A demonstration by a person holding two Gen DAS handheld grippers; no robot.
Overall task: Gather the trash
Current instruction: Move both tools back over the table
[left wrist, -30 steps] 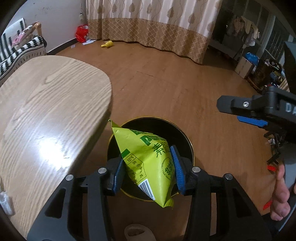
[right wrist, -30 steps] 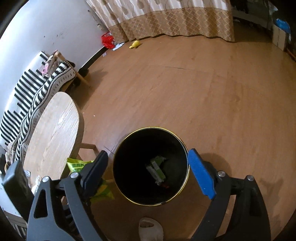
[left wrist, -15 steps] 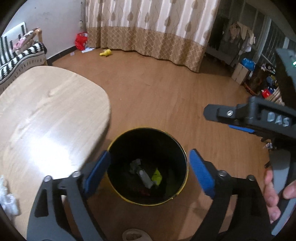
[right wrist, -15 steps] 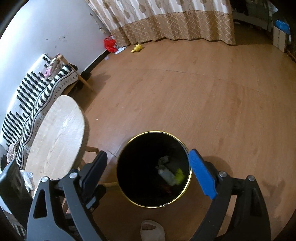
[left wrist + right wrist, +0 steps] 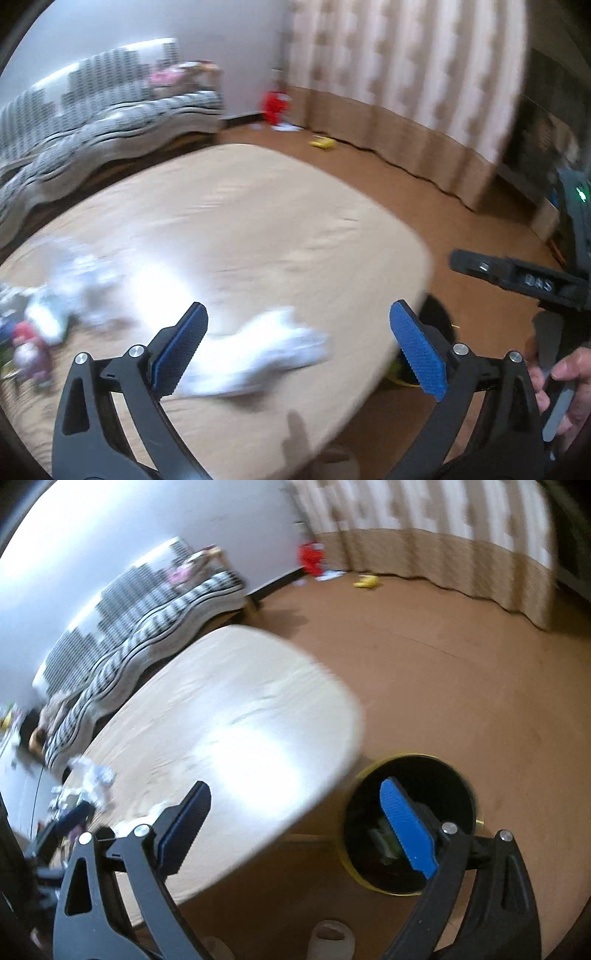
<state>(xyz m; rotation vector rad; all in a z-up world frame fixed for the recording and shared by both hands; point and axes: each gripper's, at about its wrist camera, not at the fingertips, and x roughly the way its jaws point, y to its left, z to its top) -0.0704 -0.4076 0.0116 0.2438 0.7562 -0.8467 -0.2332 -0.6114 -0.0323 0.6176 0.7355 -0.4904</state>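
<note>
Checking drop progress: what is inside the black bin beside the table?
In the bin, blurred greenish packets lie at the bottom. The right gripper's blue finger covers part of the inside.

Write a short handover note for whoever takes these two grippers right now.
Left gripper: jaws opening, nothing between them, above the wooden table, facing a crumpled white tissue.
Right gripper: jaws opening, empty, over the table edge beside the black bin.
Done: some wrappers lie in the bin on the floor.
Left: the white tissue, plus more blurred litter at the table's left end. The frames are too smeared to identify those pieces.
</note>
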